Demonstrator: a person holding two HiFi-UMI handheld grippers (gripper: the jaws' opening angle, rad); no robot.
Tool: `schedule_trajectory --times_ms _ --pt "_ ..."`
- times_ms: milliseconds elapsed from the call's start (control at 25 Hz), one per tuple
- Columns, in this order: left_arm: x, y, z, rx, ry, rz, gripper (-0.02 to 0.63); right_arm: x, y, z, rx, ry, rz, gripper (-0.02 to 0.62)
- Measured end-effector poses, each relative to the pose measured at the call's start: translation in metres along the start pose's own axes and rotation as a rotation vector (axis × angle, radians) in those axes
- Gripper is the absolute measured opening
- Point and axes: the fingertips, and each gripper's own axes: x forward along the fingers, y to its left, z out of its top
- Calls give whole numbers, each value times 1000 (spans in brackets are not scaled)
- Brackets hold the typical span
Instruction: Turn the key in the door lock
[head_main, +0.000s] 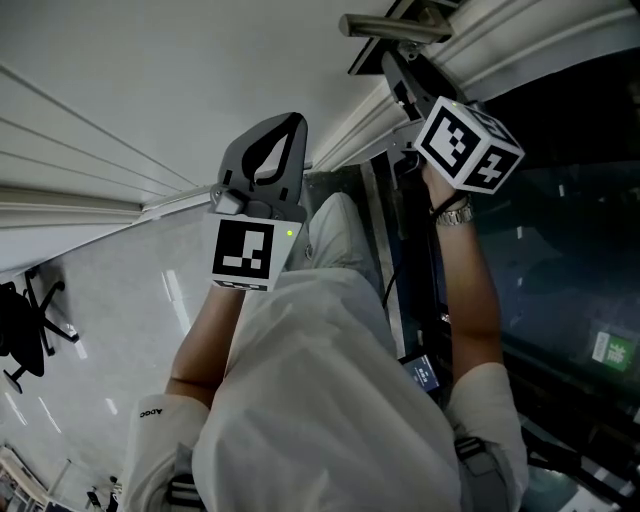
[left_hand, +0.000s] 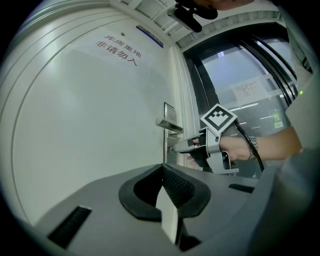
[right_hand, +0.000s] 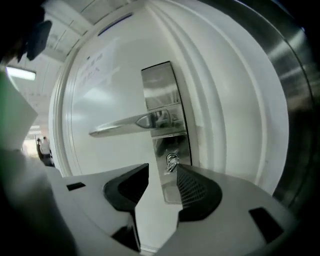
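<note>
A small silver key (right_hand: 172, 161) sticks out of the keyhole in the steel lock plate (right_hand: 160, 90), below the lever handle (right_hand: 125, 123) of the white door (right_hand: 100, 100). In the right gripper view my right gripper (right_hand: 163, 167) is open. The key lies in the gap close to the right fingertip, and neither pad presses on it. The left gripper view shows that right gripper (left_hand: 178, 147) level at the lock plate, under the handle (left_hand: 169, 124). My left gripper (left_hand: 163, 170) is shut on nothing and held back from the door, left of the right one (head_main: 292, 120).
A dark glass panel (head_main: 560, 260) in a dark frame stands right of the door. The door carries a sign in red characters (left_hand: 119, 50). An office chair (head_main: 25, 320) stands on the pale floor at the far left. The person's trouser legs fill the lower middle of the head view.
</note>
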Motion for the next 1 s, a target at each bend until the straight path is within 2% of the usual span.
schedule_trajectory --times_ms 160,400,520,640,760,880,1000 --pt "0 -3 0 0 -3 -5 9 -9 -7 1 -315 19 -109 150" --pt "-2 -6 1 2 -9 -9 9 -6 -3 1 -994 94 -283 152" --pt "-4 -6 2 6 -9 -6 9 -1 -6 -5 -1222 118 -360 150" --pt "-5 -4 -1 12 0 -2 9 4 -8 -10 -1347 116 -400 150" --pt "-5 -3 -3 12 3 4 9 13 -6 -12 -1408 133 -406 150" --pt "-4 -3 -2 10 1 8 9 18 -5 -10 -1424 139 -412 148" --pt "-2 -2 -2 14 -3 7 9 21 -6 -8 -1408 131 -429 112"
